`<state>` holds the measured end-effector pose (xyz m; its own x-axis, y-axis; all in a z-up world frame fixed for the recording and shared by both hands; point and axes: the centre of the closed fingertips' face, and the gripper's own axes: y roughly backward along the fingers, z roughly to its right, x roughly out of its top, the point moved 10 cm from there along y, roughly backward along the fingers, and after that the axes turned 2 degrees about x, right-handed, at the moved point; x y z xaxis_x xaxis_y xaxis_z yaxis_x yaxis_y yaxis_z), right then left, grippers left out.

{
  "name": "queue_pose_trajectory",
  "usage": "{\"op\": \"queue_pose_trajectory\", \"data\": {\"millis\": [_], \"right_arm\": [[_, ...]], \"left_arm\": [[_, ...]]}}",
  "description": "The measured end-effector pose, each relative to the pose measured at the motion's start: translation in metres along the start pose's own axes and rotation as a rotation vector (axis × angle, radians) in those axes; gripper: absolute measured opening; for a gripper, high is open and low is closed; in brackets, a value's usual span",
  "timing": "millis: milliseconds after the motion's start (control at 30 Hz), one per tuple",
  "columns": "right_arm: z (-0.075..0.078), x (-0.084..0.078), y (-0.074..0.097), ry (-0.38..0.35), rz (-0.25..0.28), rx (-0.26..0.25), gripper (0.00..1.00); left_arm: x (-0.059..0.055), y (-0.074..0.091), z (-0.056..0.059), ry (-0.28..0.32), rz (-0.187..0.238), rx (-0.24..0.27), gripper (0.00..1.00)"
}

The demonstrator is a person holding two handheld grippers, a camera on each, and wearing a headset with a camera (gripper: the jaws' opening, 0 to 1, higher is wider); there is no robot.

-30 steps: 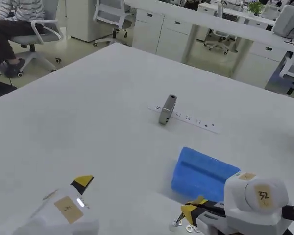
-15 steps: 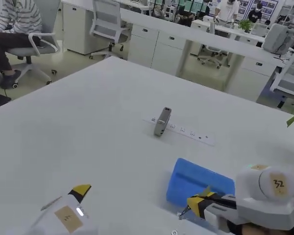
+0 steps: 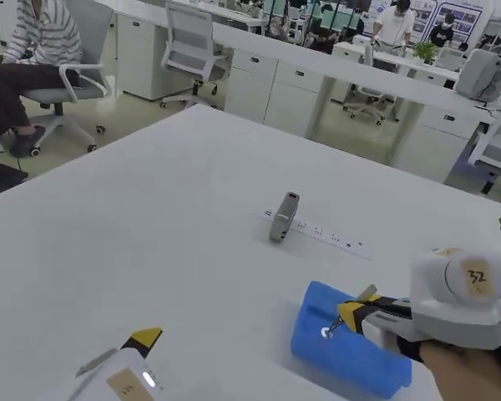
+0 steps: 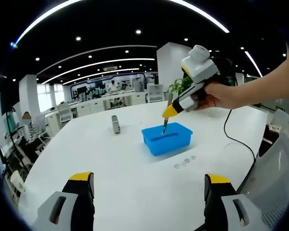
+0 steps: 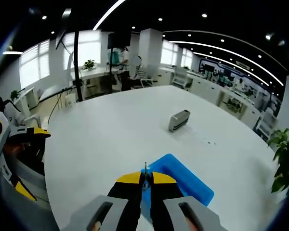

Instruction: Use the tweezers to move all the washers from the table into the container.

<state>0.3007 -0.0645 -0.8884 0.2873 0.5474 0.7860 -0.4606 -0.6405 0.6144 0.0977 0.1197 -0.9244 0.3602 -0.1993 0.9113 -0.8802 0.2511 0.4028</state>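
A blue container stands on the white table. My right gripper is shut on thin tweezers. Their tip hangs over the container's near-left part with a small shiny piece at it, seemingly a washer. In the right gripper view the jaws pinch the tweezers above the container. My left gripper is open and holds nothing, well short of the container. A few washers lie on the table just in front of that container.
A grey metal block stands by a flush socket strip beyond the container. A black cable trails from the right gripper off the table edge. Office chairs, desks and a seated person are behind the table.
My right gripper has risen from the washers at the table's near edge and moved over the blue container with the tweezers. The head camera has tilted up. The left gripper stays low.
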Motion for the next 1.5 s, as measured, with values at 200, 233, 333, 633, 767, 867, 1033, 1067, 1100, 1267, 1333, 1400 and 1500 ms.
{"op": "queue_pose_trajectory", "data": {"millis": [200, 233, 333, 633, 767, 867, 1033, 1067, 1100, 1267, 1333, 1400, 1500], "right_arm": [[0.007, -0.002, -0.016, 0.003, -0.03, -0.026, 0.01], [0.008, -0.003, -0.019, 0.003, -0.04, -0.029, 0.01], [0.009, -0.008, -0.027, 0.014, -0.06, -0.034, 0.01], [0.018, -0.021, -0.045, -0.044, -0.1, -0.036, 0.01], [0.02, -0.023, -0.05, -0.079, -0.102, -0.035, 0.01], [0.022, -0.025, -0.055, -0.093, -0.112, -0.033, 0.02], [0.024, -0.031, -0.06, -0.104, -0.137, -0.029, 0.02], [0.024, -0.033, -0.061, -0.108, -0.141, -0.028, 0.02], [0.024, -0.034, -0.061, -0.11, -0.144, -0.029, 0.02], [0.025, -0.037, -0.063, -0.133, -0.136, -0.028, 0.02], [0.024, -0.036, -0.063, -0.141, -0.136, -0.028, 0.02], [0.023, -0.036, -0.063, -0.139, -0.135, -0.029, 0.02], [0.023, -0.036, -0.063, -0.144, -0.132, -0.029, 0.02]], "left_arm": [[0.0, 0.0, -0.002, 0.006, -0.003, 0.009, 0.96], [-0.001, 0.0, -0.001, 0.006, -0.006, 0.005, 0.96], [-0.001, -0.001, -0.001, -0.007, -0.015, 0.004, 0.95], [-0.003, -0.002, -0.001, -0.011, -0.03, 0.01, 0.95], [-0.003, -0.002, -0.001, -0.021, -0.04, 0.012, 0.95], [-0.004, -0.003, -0.001, -0.026, -0.059, 0.013, 0.95], [-0.004, -0.003, 0.0, -0.032, -0.063, 0.008, 0.95], [-0.005, -0.003, 0.0, -0.034, -0.066, 0.01, 0.95], [-0.005, -0.003, 0.0, -0.035, -0.067, 0.011, 0.94], [-0.006, -0.004, -0.001, -0.032, -0.077, 0.014, 0.94], [-0.006, -0.004, 0.0, -0.036, -0.081, 0.013, 0.94], [-0.006, -0.004, 0.0, -0.041, -0.081, 0.012, 0.94], [-0.006, -0.004, 0.0, -0.041, -0.083, 0.014, 0.94]]}}
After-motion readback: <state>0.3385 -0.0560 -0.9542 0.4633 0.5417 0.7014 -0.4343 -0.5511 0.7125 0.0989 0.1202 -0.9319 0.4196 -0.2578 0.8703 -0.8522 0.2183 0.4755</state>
